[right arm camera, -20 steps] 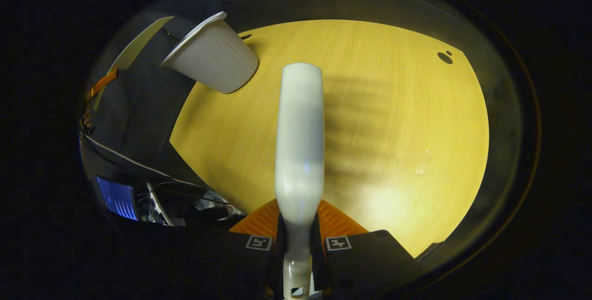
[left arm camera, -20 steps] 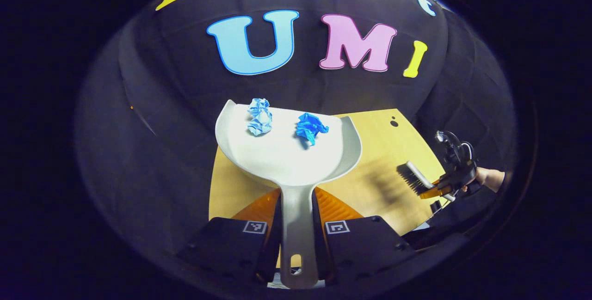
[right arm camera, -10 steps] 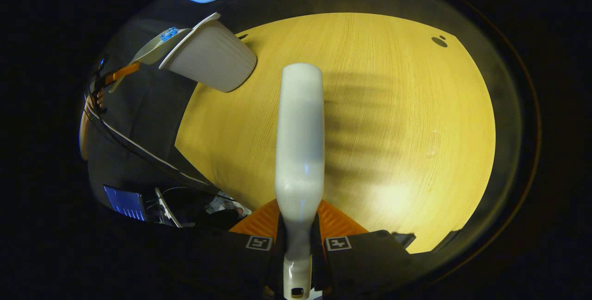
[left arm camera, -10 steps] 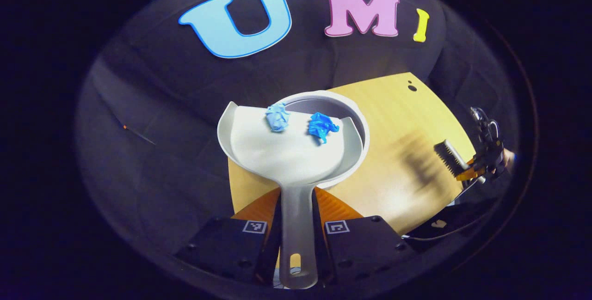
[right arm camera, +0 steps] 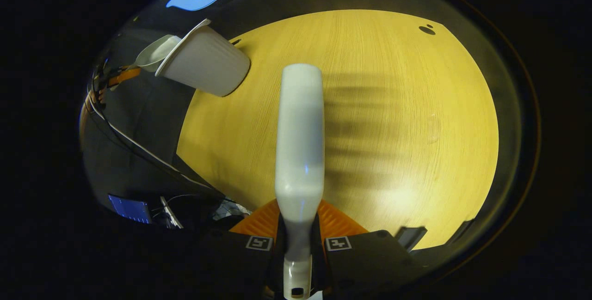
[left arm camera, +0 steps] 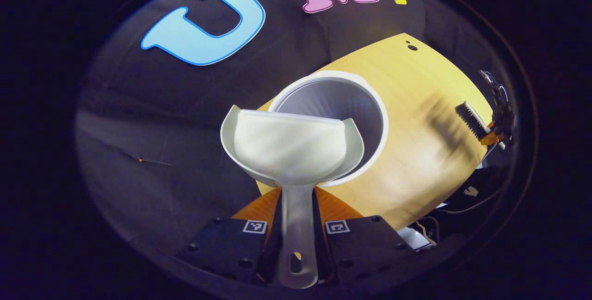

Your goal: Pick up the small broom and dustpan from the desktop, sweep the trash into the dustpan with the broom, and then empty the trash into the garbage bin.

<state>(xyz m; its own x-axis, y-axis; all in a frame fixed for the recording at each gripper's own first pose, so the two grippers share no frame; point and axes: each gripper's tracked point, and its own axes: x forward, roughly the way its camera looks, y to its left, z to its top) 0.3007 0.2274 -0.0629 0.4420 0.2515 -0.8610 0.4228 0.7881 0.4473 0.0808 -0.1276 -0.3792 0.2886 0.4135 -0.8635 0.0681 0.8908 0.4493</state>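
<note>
Tipping the dustpan (left arm camera: 291,145) over the garbage bin (left arm camera: 370,101) at the worktop's (left arm camera: 416,152) left edge, left gripper (left arm camera: 296,235) fingers clamped on its handle; right gripper (right arm camera: 298,244) fingers clamp the broom (right arm camera: 299,143). Next I level the emptied pan.

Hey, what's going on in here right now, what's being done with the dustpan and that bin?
A person is working with two handheld grippers. The left gripper is shut on the handle of the dustpan, tipping it over the mouth of the garbage bin on the wooden desktop. No trash shows in the pan. The right gripper holds the small broom above the desktop, off to the side.
</note>
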